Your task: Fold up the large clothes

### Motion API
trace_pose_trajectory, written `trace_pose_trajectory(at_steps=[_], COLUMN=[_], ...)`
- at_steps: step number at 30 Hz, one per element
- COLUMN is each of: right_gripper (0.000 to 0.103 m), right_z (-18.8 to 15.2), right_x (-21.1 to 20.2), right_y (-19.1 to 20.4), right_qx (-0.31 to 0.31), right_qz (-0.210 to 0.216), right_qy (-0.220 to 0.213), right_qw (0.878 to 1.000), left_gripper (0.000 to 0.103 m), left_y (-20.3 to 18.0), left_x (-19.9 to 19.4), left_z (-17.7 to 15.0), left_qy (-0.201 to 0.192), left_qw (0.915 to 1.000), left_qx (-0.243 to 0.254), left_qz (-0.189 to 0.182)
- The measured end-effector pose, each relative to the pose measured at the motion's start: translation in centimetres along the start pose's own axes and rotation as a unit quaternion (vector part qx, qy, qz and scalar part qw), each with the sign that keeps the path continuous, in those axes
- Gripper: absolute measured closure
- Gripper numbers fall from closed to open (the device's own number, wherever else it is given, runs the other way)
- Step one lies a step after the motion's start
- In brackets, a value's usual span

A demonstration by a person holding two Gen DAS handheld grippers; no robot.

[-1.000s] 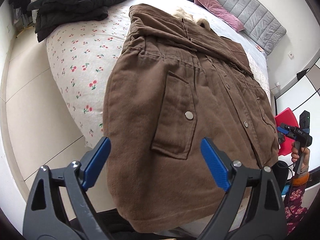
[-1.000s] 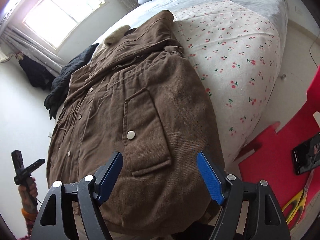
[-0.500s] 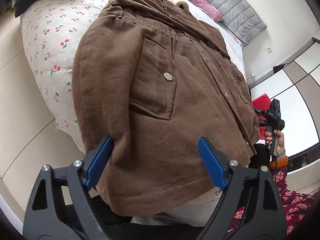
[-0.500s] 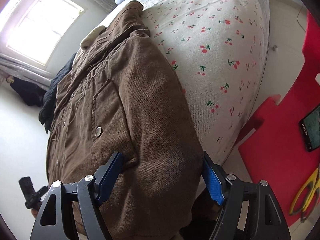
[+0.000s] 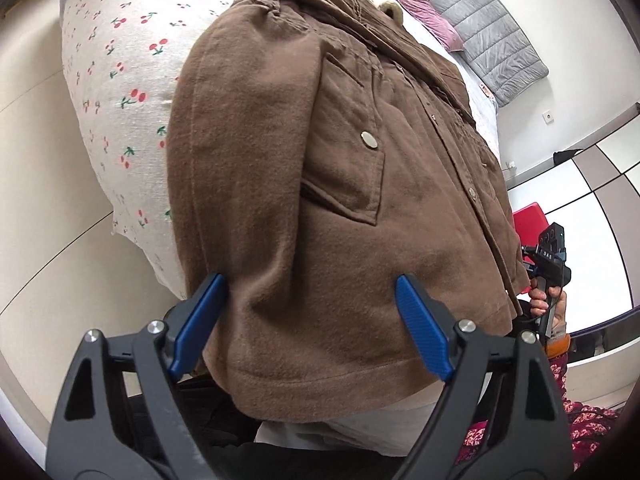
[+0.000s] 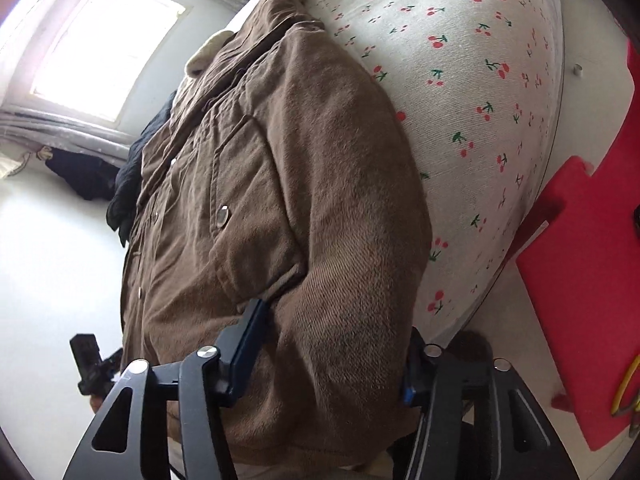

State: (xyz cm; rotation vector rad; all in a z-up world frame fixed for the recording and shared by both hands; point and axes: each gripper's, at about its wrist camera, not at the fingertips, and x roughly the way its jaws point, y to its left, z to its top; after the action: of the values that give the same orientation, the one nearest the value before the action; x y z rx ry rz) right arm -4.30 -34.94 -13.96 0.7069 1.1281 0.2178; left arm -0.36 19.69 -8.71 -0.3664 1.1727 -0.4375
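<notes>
A large brown jacket (image 5: 320, 184) lies front up on the bed, its hem hanging over the near edge. It also shows in the right wrist view (image 6: 280, 208). My left gripper (image 5: 312, 320) is open, its blue fingers straddling the jacket's lower left corner just above the hem. My right gripper (image 6: 332, 344) is open, its fingers straddling the jacket's lower right corner; the cloth bulges between them and hides most of the right finger. The right gripper shows in the left wrist view (image 5: 550, 256), and the left gripper in the right wrist view (image 6: 90, 364).
The bed (image 5: 116, 80) has a white cherry-print sheet (image 6: 480, 100). Dark clothes (image 6: 128, 184) lie at the far side, pillows (image 5: 416, 16) at the head. A red floor mat (image 6: 580, 300) and yellow-handled scissors (image 6: 624, 384) lie right of the bed.
Both grippers have moved in lower and closer to the jacket's hem. Their open fingers now stand around the two bottom corners of the cloth.
</notes>
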Motion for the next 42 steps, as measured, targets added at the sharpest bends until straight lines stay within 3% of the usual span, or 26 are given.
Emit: trace_pose_trajectory(at_steps=[5,8,13,15,18,24,30,36,42], right_gripper=[0.084,0.088,0.088,0.088,0.092,0.093,0.094,0.094,0.094], right_z=[-1.0,-1.5,-2.0,-2.1,-2.2,-1.5,0.9,5.6,11.9], right_x=[-1.2,-2.0,-2.0,-2.0,-2.7,-6.3,-8.6,-10.5,-10.6], right_y=[2.4,3.3,4.7,5.2,6.1,8.5,11.0,13.6,15.2], right_qx=[-0.046,-0.066,-0.084,-0.09,-0.091,-0.09,-0.099,-0.113,-0.113], right_qz=[-0.027,-0.034,-0.039,-0.048,-0.035,0.032,0.072,0.086,0.085], right_qy=[-0.005,-0.008,-0.009,-0.015,-0.036,-0.108,-0.162,-0.219,-0.258], right_qw=[0.999,0.997,0.996,0.995,0.995,0.99,0.979,0.965,0.956], left_gripper=[0.017,0.025,0.05,0.078,0.092,0.094,0.094,0.094,0.094], left_y=[0.2,-0.3,-1.3,-1.7,-2.3,-5.2,-8.4,-10.6,-11.0], left_x=[0.4,0.0,-0.7,-1.2,-2.6,-6.1,-9.4,-11.4,-11.3], left_z=[-0.4,-0.7,-1.3,-1.5,-1.4,0.2,4.1,10.6,19.2], left_qy=[0.011,0.009,-0.007,-0.017,-0.035,-0.096,-0.157,-0.209,-0.241], left_qw=[0.9999,1.0,0.9998,0.9992,0.9989,0.9952,0.9865,0.9764,0.9694], left_qx=[-0.007,0.002,0.007,0.012,0.01,0.015,0.033,0.051,0.046], left_qz=[-0.003,0.003,0.02,0.036,0.03,-0.008,-0.032,-0.016,-0.002])
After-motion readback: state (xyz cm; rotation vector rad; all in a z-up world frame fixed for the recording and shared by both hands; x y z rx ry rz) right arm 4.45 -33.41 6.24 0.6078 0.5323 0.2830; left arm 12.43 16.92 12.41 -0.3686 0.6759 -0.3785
